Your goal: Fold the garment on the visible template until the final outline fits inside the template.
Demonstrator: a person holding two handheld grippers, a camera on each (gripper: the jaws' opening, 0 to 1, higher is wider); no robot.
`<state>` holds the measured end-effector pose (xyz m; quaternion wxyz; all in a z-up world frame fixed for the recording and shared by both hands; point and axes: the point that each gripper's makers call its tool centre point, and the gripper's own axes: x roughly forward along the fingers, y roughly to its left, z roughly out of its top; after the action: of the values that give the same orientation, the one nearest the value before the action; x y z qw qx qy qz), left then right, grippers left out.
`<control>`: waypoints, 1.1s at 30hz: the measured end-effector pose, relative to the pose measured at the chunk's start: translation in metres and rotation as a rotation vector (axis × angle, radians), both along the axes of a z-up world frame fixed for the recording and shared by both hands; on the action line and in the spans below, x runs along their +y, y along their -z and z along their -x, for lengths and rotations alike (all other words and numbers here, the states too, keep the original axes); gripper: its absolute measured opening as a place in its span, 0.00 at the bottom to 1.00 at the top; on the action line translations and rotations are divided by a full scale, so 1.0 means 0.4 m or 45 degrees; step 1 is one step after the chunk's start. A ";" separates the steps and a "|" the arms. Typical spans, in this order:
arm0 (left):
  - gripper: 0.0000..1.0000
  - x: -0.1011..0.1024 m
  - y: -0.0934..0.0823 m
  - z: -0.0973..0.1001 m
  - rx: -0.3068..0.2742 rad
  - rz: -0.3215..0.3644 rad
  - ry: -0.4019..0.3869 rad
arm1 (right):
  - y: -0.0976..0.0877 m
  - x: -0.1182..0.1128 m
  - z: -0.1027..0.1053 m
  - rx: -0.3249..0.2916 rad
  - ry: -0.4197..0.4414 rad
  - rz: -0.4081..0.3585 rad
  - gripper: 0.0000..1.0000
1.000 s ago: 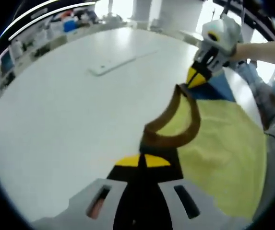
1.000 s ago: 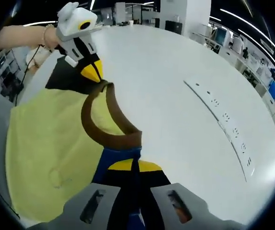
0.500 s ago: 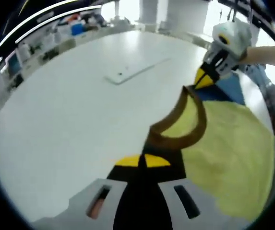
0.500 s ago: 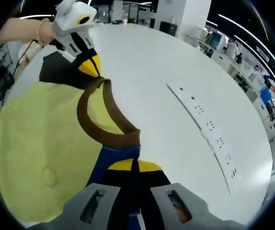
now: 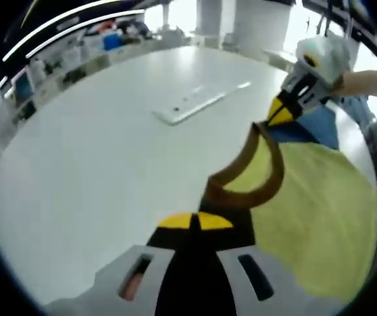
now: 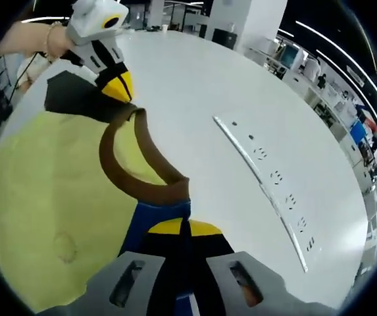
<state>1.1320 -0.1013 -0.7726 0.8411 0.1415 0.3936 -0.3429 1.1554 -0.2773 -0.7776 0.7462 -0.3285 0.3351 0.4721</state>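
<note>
Both tools — left tool [image 5: 195, 220], right tool [image 6: 185, 227] — clamp the garment [image 5: 320, 217] shoulders, brown collar [image 6: 125, 168] stretched toward twelve o'clock — ready for folding over the bench [image 5: 96, 158].

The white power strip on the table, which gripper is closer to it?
Hard to tell; both are well away. The left gripper and right gripper each pinch the shirt's brown collar, with bare table between them and the power strip.

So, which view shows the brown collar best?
The right gripper view: the collar shows as a full loop running from its own shut jaws up to the left gripper. The left gripper view shows the same loop, smaller.
</note>
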 end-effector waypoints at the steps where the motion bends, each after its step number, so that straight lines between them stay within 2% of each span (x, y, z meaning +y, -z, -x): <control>1: 0.00 0.000 0.006 0.006 0.008 -0.018 0.015 | -0.001 0.000 0.000 0.002 0.003 -0.003 0.02; 4: 0.00 -0.006 0.001 -0.010 -0.001 -0.004 -0.006 | -0.001 0.000 0.000 0.003 0.005 -0.004 0.02; 12: 0.00 -0.004 0.001 -0.017 -0.031 -0.071 0.021 | -0.002 -0.001 -0.003 0.004 0.036 -0.014 0.02; 18: 0.00 -0.002 0.000 -0.018 -0.022 -0.076 -0.001 | -0.003 -0.002 -0.001 -0.001 0.051 -0.001 0.03; 20: 0.00 -0.003 -0.004 -0.007 -0.020 -0.079 0.013 | -0.007 -0.005 -0.007 -0.039 0.062 0.017 0.09; 21: 0.00 -0.003 -0.012 -0.005 -0.040 -0.083 0.009 | -0.011 -0.008 -0.010 -0.044 0.083 0.004 0.16; 23: 0.00 0.001 -0.027 -0.008 -0.073 -0.079 -0.031 | -0.017 -0.017 -0.012 -0.041 0.131 -0.013 0.27; 25: 0.00 0.000 -0.043 0.001 -0.061 -0.029 -0.082 | -0.020 -0.051 -0.015 -0.068 0.179 0.043 0.32; 27: 0.07 0.007 -0.049 0.010 -0.048 -0.011 -0.099 | -0.029 -0.080 -0.008 -0.092 0.202 0.059 0.34; 30: 0.19 0.012 -0.062 0.030 -0.044 0.014 -0.115 | -0.054 -0.116 0.004 -0.103 0.282 0.041 0.43; 33: 0.27 0.019 -0.081 0.048 -0.049 0.030 -0.132 | -0.088 -0.142 0.018 -0.120 0.317 0.013 0.43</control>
<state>1.1129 -0.0938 -0.7402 0.8668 0.1176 0.3801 -0.3007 1.1482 -0.3340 -0.7425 0.8123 -0.3101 0.3404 0.3580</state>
